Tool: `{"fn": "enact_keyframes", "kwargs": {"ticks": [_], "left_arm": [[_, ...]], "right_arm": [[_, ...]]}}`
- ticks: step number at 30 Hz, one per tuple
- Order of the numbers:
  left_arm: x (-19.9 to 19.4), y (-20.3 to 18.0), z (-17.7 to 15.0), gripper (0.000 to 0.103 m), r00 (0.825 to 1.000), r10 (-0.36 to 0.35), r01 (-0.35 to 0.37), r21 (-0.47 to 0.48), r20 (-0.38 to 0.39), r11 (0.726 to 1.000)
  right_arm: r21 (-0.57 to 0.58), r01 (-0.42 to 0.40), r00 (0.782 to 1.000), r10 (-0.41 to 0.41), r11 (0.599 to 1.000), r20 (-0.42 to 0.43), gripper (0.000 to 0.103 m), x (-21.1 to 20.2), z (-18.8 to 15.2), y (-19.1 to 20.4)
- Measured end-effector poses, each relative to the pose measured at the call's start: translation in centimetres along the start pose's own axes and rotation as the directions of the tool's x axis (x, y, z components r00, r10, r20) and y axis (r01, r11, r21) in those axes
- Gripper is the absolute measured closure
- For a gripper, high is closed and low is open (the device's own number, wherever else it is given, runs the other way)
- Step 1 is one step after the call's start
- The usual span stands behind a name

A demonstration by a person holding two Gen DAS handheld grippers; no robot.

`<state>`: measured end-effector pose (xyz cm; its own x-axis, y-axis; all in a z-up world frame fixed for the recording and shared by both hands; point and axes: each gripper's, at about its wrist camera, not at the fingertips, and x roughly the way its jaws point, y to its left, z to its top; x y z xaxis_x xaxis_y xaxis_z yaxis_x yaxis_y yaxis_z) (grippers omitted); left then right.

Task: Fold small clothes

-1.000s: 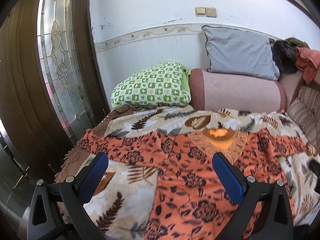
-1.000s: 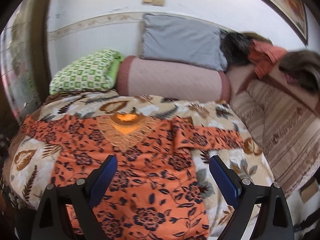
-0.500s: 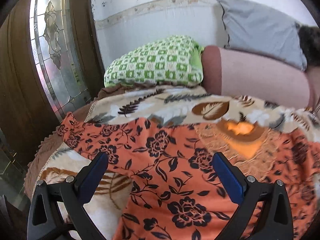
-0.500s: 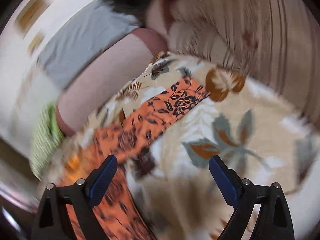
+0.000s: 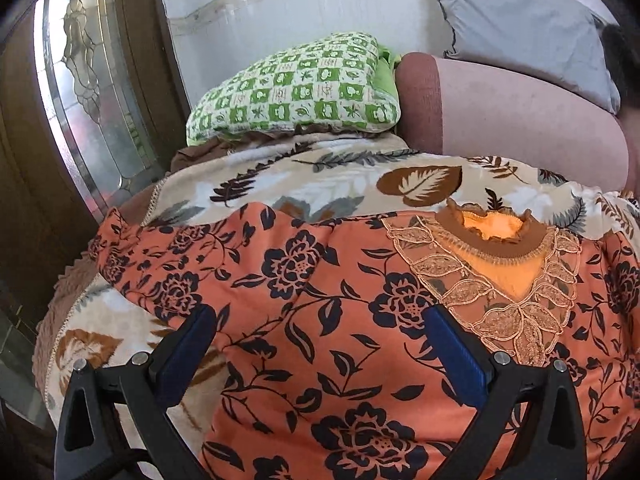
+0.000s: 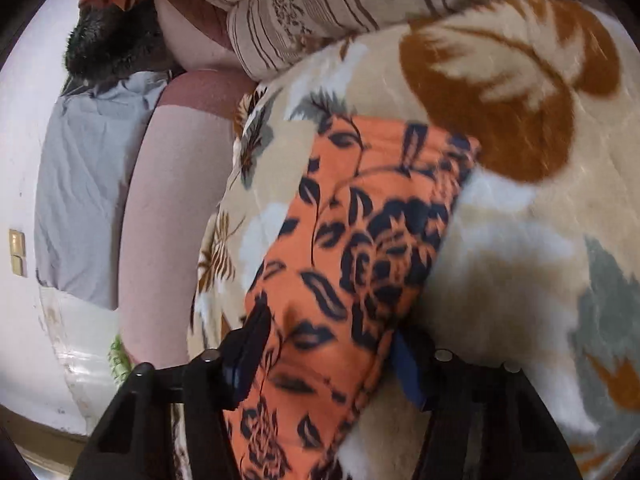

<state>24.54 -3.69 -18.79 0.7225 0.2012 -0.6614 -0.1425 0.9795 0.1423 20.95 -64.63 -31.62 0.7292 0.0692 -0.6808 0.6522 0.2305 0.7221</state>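
An orange top with black flowers (image 5: 320,320) lies spread flat on a leaf-print blanket (image 5: 340,176), its lace neckline (image 5: 496,264) toward the pillows. My left gripper (image 5: 320,344) is open, low over the top's left shoulder, near the left sleeve (image 5: 132,256). In the right wrist view my right gripper (image 6: 324,352) is tilted sideways, with the right sleeve (image 6: 360,232) lying between its fingers. The jaws stand apart around the cloth, narrower than before; whether they pinch it is unclear.
A green checked pillow (image 5: 296,88), a pink bolster (image 5: 520,120) and a grey pillow (image 5: 520,20) line the wall. A wooden door with glass (image 5: 80,100) stands at the left. Striped cushions (image 6: 320,8) and piled clothes (image 6: 112,40) lie beyond the right sleeve.
My left gripper has dropped closer to the top's left shoulder. My right gripper has swung right, rolled sideways, come down around the right sleeve, and its jaws have narrowed.
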Motion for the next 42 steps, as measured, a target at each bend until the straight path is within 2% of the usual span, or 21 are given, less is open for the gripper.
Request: {"fn": "enact_keyframes", "kwargs": {"ticks": [1,4,6,10,15,19,20,23,25,28,31,32,33,34,35,36,37,39,40,42], "left_arm": [[0.0,0.0,0.0,0.0,1.0,0.0,0.0,0.0,0.0,1.0],[-0.1,0.2,0.1,0.0,1.0,0.008,-0.008,-0.001,0.01,1.0],[-0.1,0.6,0.3,0.0,1.0,0.014,-0.014,-0.013,0.01,1.0],[-0.3,2.2,0.7,0.0,0.998,0.051,-0.05,-0.053,0.023,0.997],[-0.4,4.6,0.8,0.0,0.993,0.114,-0.111,-0.078,0.025,0.991],[-0.3,6.9,0.7,0.0,0.989,0.145,-0.142,-0.093,0.02,0.985],[-0.3,7.5,0.7,0.0,0.988,0.155,-0.152,-0.097,0.019,0.984],[-0.1,9.6,0.6,0.0,0.986,0.165,-0.163,-0.12,0.008,0.979],[0.3,11.0,0.5,0.0,0.985,0.17,-0.169,-0.137,-0.004,0.976],[0.9,12.8,0.2,0.0,0.984,0.178,-0.18,-0.158,-0.028,0.971],[1.6,14.1,0.0,0.0,0.982,0.182,-0.188,-0.171,-0.05,0.967],[1.8,14.6,0.0,0.0,0.981,0.186,-0.193,-0.174,-0.056,0.966],[1.9,14.9,-0.1,0.0,0.98,0.188,-0.196,-0.178,-0.061,0.964],[2.2,15.2,-0.1,0.0,0.98,0.188,-0.198,-0.182,-0.069,0.963],[2.4,15.4,-0.1,0.0,0.98,0.184,-0.196,-0.185,-0.08,0.963],[2.6,15.6,-0.2,0.0,0.98,0.18,-0.194,-0.187,-0.088,0.963],[2.8,15.7,-0.2,0.0,0.979,0.178,-0.194,-0.188,-0.095,0.963],[3.1,15.8,-0.3,0.0,0.977,0.183,-0.201,-0.185,-0.109,0.962],[3.2,15.8,-0.3,0.0,0.976,0.187,-0.206,-0.183,-0.116,0.961],[3.3,15.9,-0.4,0.0,0.974,0.185,-0.207,-0.182,-0.13,0.961]], "right_arm": [[0.014,0.011,1.0,-0.01,1.0,-0.001,0.095,0.4,0.2,-0.2],[0.054,-0.024,0.999,0.022,0.998,0.027,0.096,0.3,0.1,-0.7],[-0.003,-0.068,0.996,0.068,0.998,0.05,0.097,-1.2,-0.5,0.9],[-0.136,-0.18,0.983,0.184,0.974,0.021,0.097,-4.9,-2.7,6.1],[-0.295,-0.33,0.943,0.324,0.897,-0.07,0.097,-8.7,-8.8,15.1],[-0.391,-0.402,0.916,0.366,0.828,-0.167,0.097,-8.8,-15.6,21.3],[-0.427,-0.412,0.911,0.359,0.805,-0.202,0.097,-8.3,-18.1,23.1],[-0.468,-0.43,0.901,0.334,0.772,-0.277,0.097,-6.3,-23.5,25.5],[-0.5,-0.415,0.905,0.289,0.76,-0.312,0.096,-4.3,-27.5,26.4],[-0.573,-0.354,0.92,0.166,0.739,-0.355,0.093,-0.5,-33.4,27.3],[-0.682,-0.263,0.933,0.001,0.683,-0.359,0.092,3.2,-39.8,27.3],[-0.707,-0.239,0.937,-0.034,0.665,-0.348,0.092,4.0,-40.7,27.0],[-0.754,-0.197,0.944,-0.087,0.627,-0.319,0.092,4.9,-42.6,27.1],[-0.821,-0.137,0.952,-0.156,0.554,-0.264,0.092,5.9,-44.8,27.0],[-0.859,-0.103,0.954,-0.196,0.501,-0.228,0.092,6.5,-46.0,26.7],[-0.901,-0.067,0.954,-0.237,0.429,-0.184,0.092,6.5,-47.4,26.2],[-0.94,-0.027,0.956,-0.266,0.341,-0.124,0.092,6.8,-49.0,25.9],[-0.982,0.054,0.959,-0.283,0.181,0.0,0.092,6.8,-51.2,24.9],[-0.988,0.078,0.957,-0.287,0.13,0.038,0.092,6.8,-51.9,24.6],[-0.99,0.143,0.946,-0.295,0.003,0.136,0.092,7.3,-53.1,23.4]]}}
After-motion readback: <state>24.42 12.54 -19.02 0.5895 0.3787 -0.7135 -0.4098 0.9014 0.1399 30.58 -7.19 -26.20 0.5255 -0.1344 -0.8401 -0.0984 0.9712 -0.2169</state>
